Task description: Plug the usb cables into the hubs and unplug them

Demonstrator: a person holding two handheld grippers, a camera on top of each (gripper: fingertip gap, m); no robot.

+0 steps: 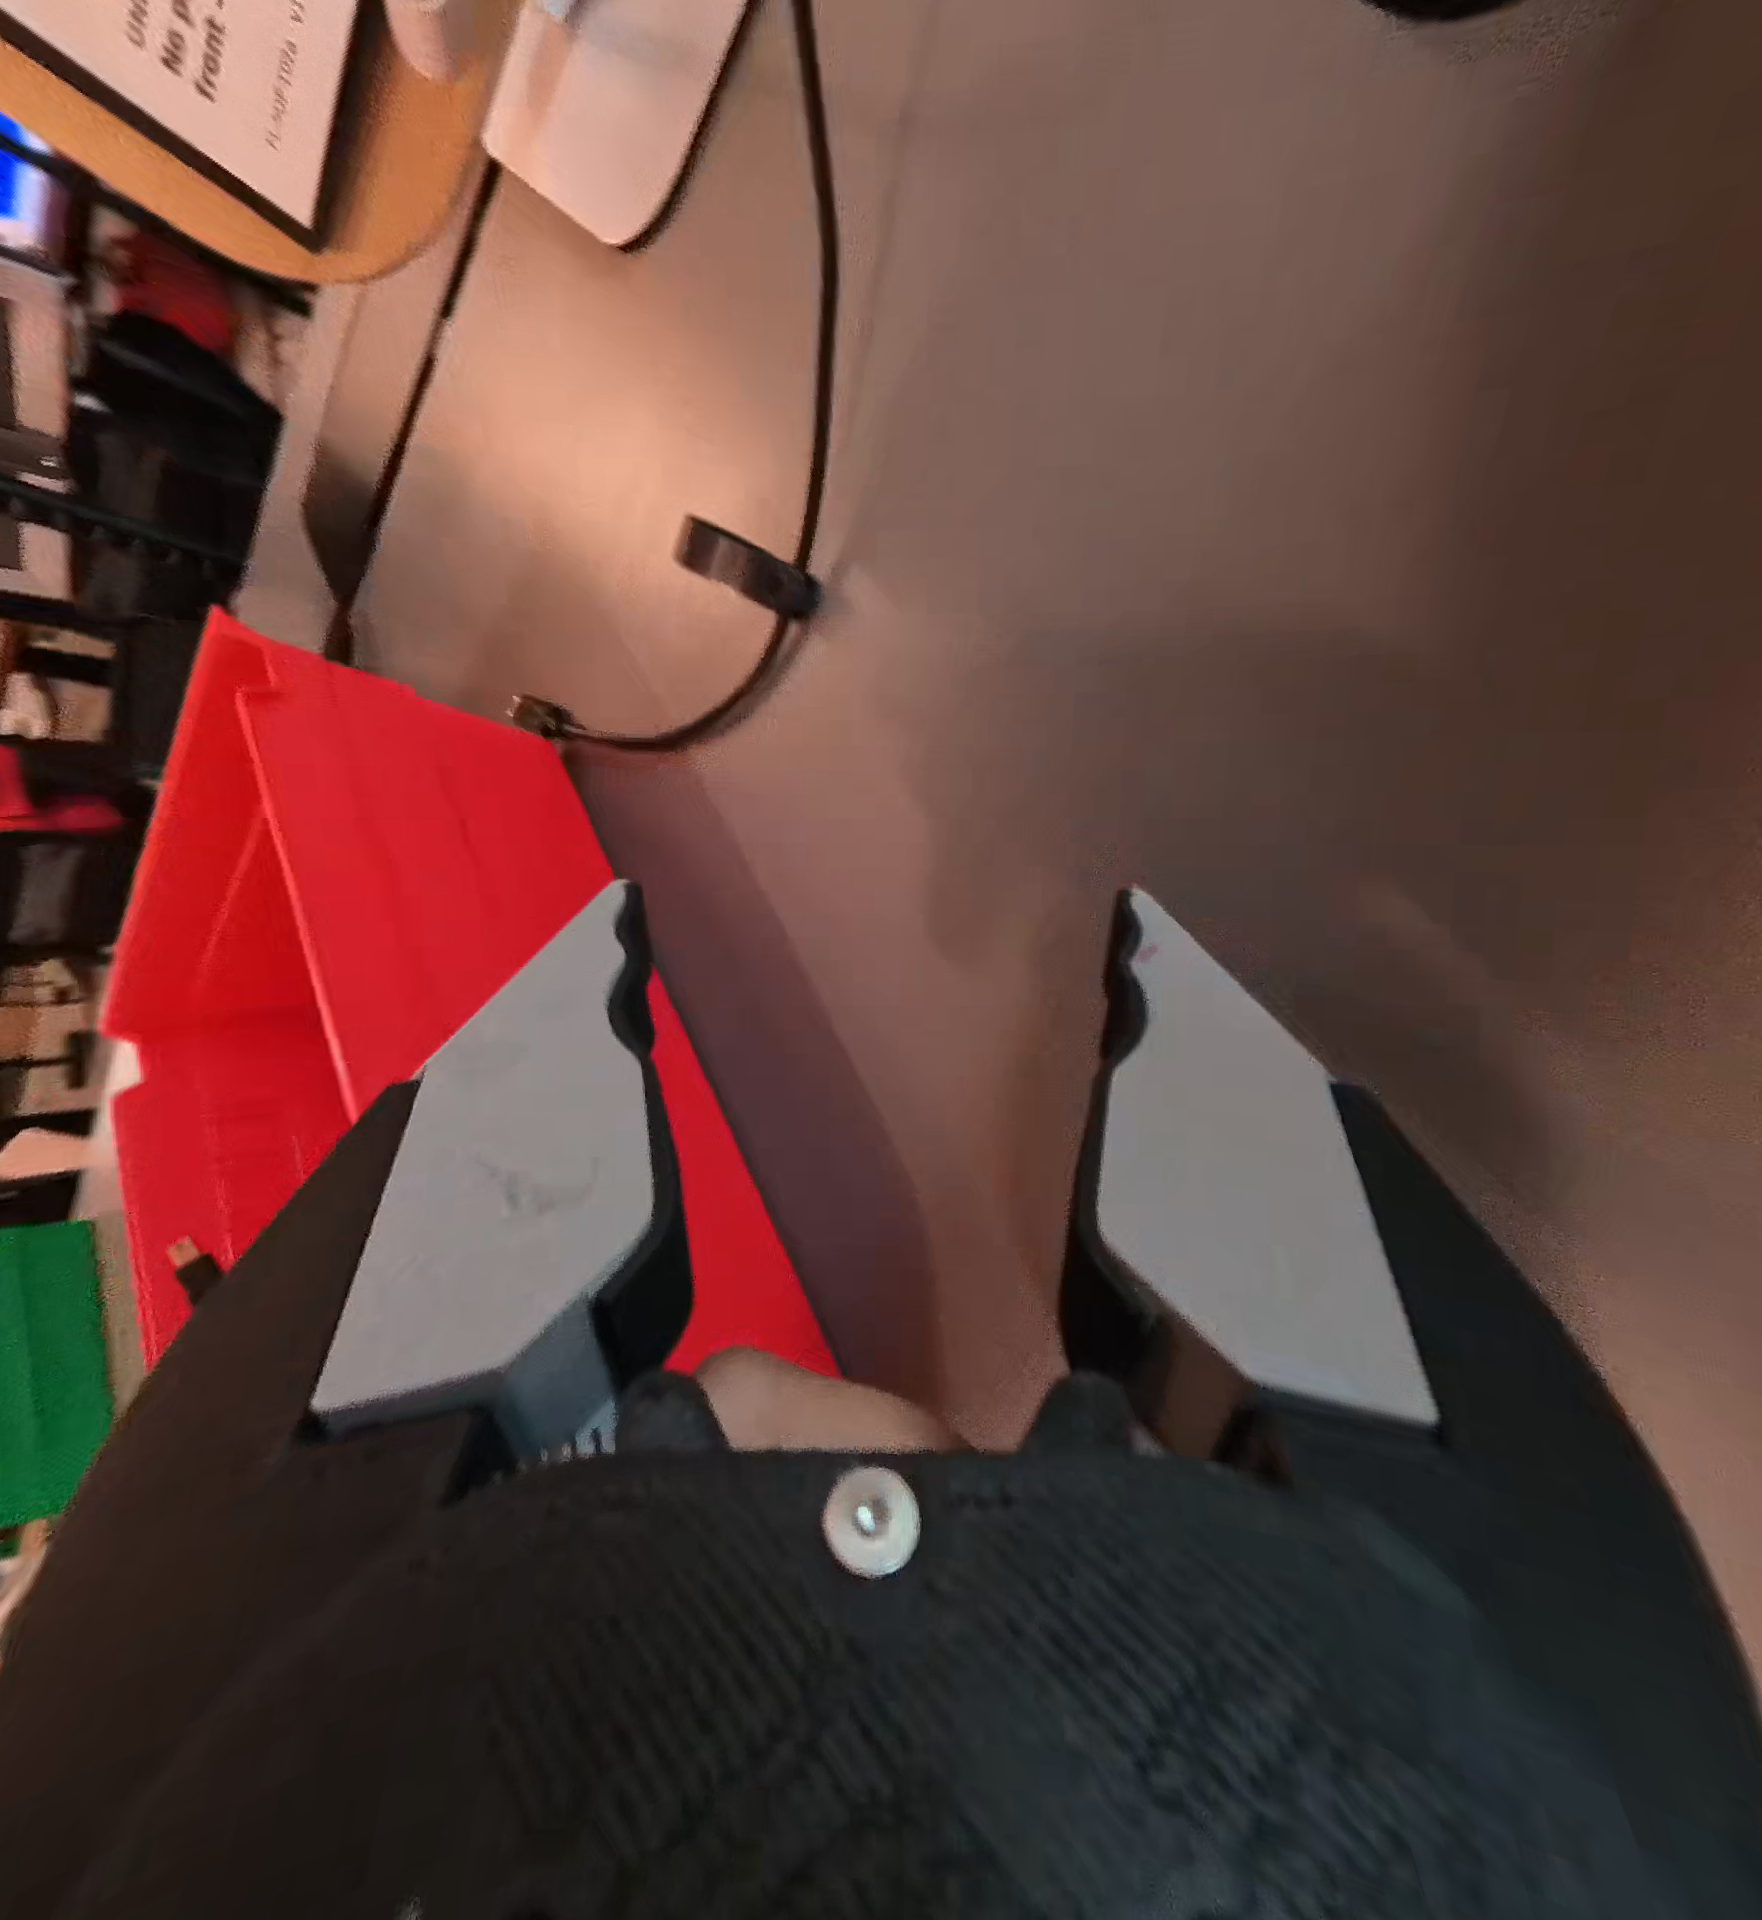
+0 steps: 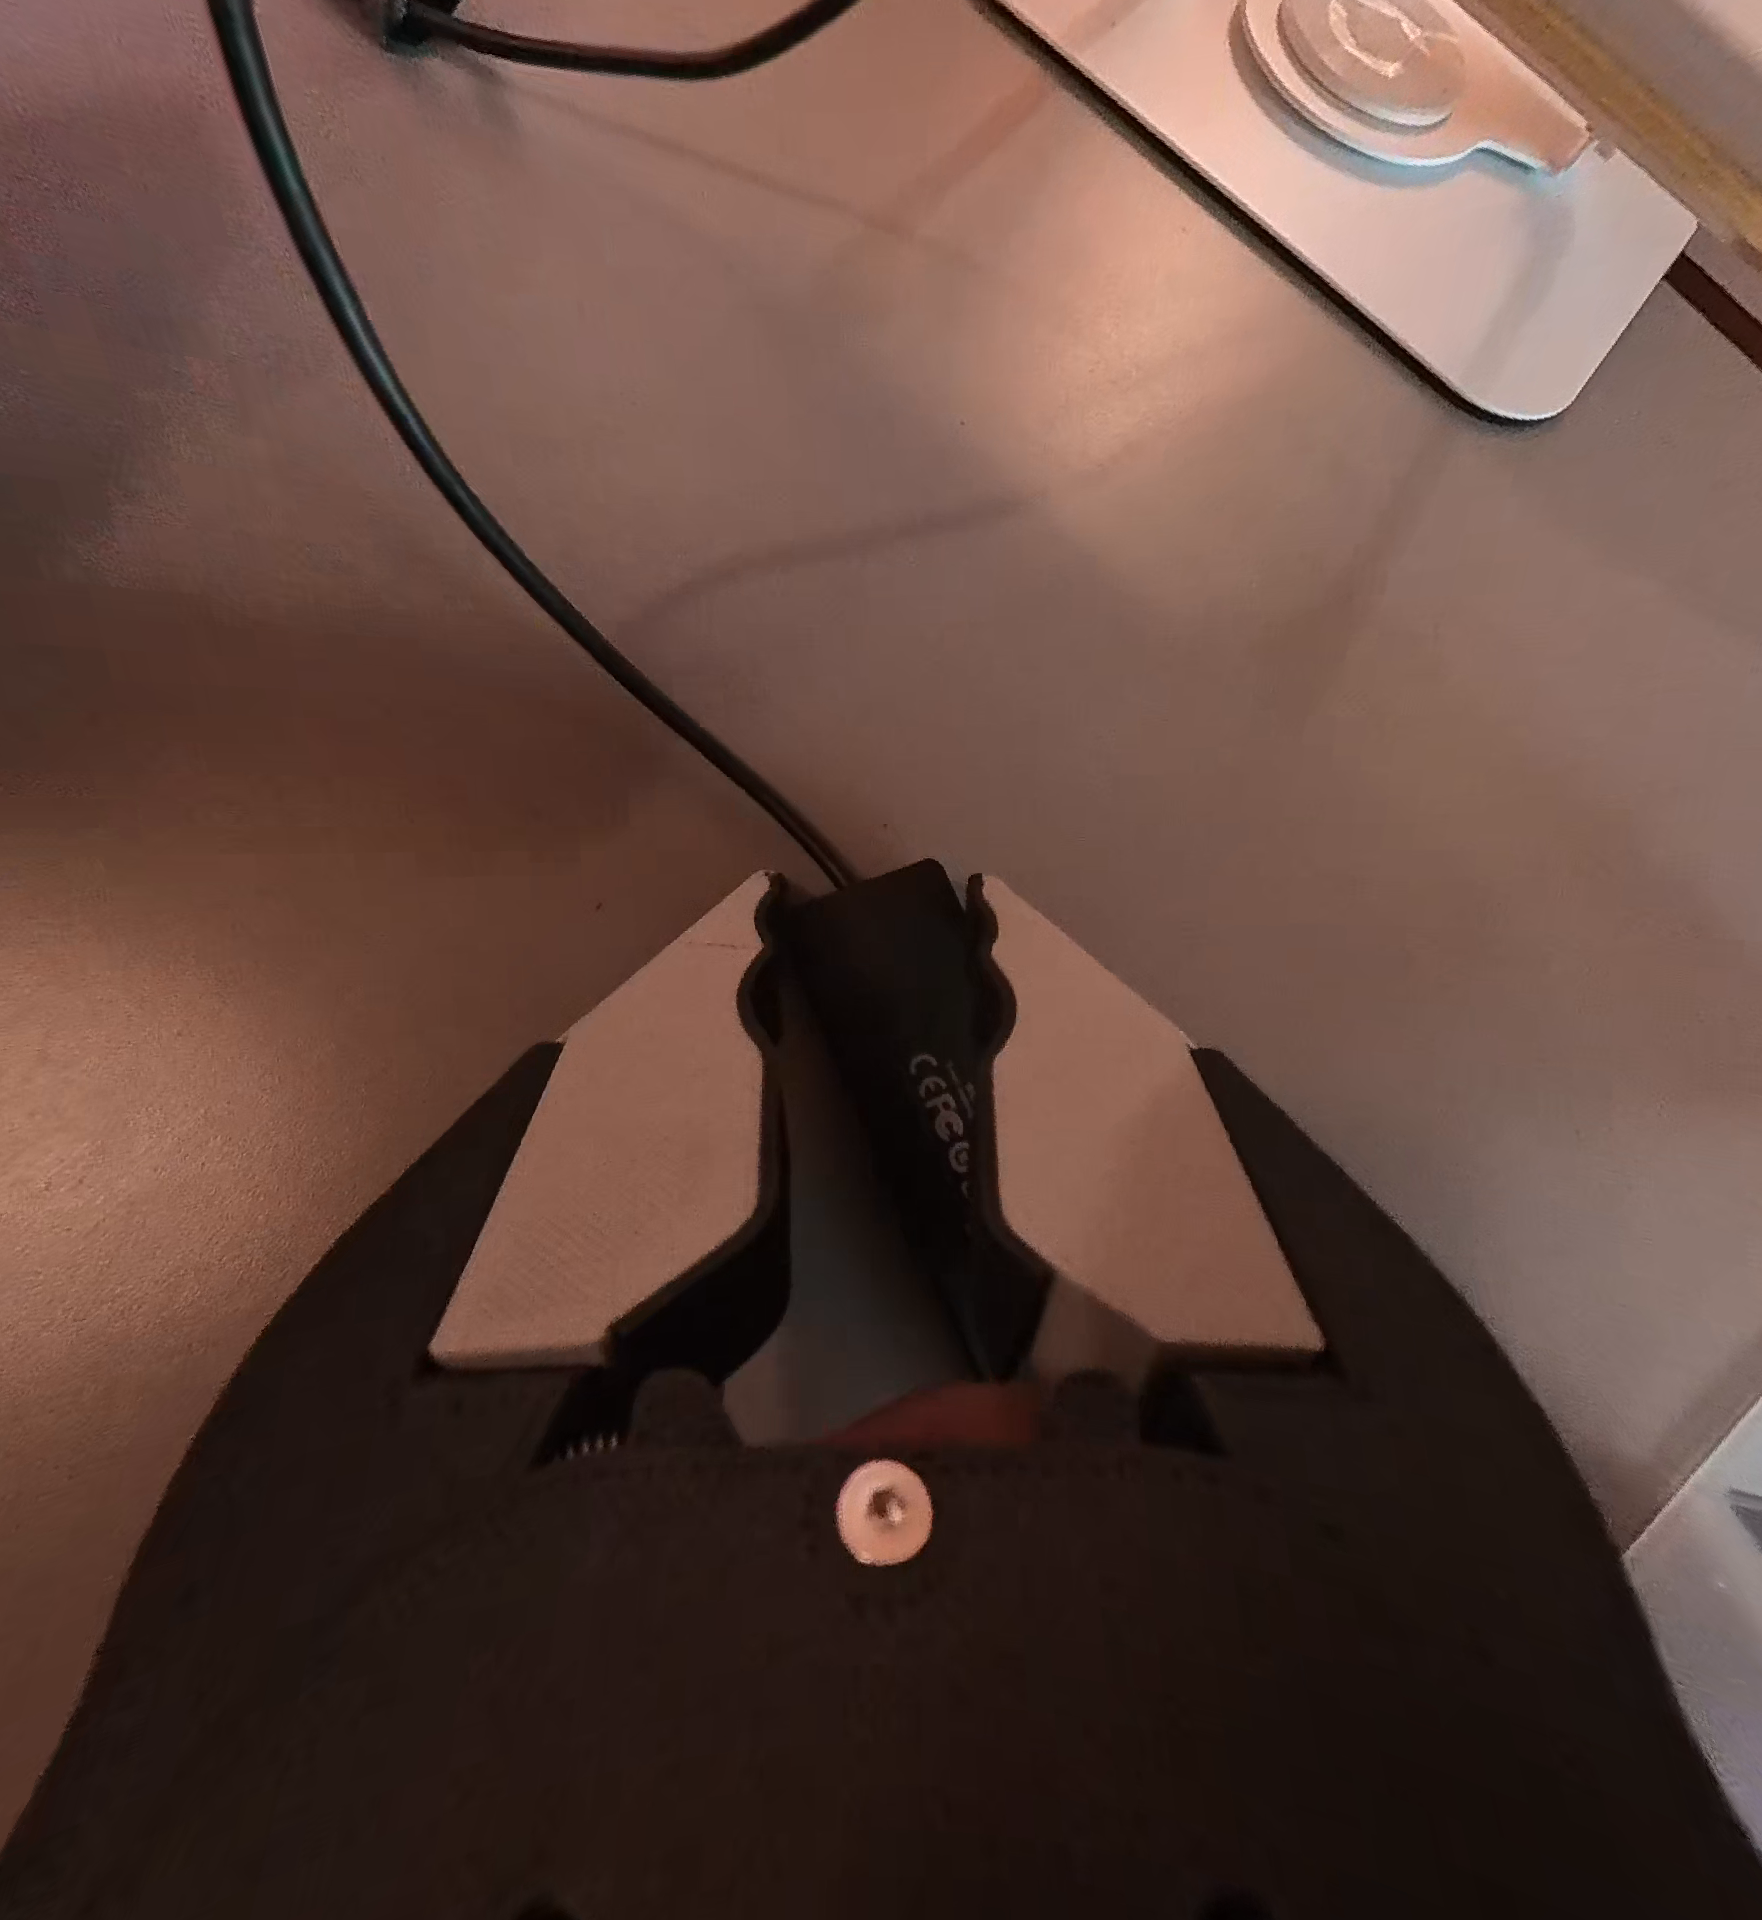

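My right gripper [image 2: 875, 894] is shut on a black USB hub [image 2: 892, 1039], which stands on edge between the fingers just above the grey desk; its black cable [image 2: 503, 540] runs up and left. My left gripper [image 1: 877, 914] is open and empty, held over the desk beside a red bin [image 1: 378, 935]. In the left wrist view a black USB cable [image 1: 815, 343] curves down the desk to a small metal plug [image 1: 536, 715] lying by the bin's far corner. A black strap or clip [image 1: 747, 569] sits on that cable.
A silver monitor stand base [image 2: 1376, 239] lies at the far right of the desk, also seen in the left wrist view [image 1: 607, 114]. A wooden shelf with a white card [image 1: 202, 94] is behind. Cluttered shelves [image 1: 15, 727] stand left. A white object [image 2: 1750, 1621] sits at lower right. To reach the small metal plug [image 1: 536, 715] in a straight line is about 20 centimeters for my left fingers, about 35 centimeters for my right.
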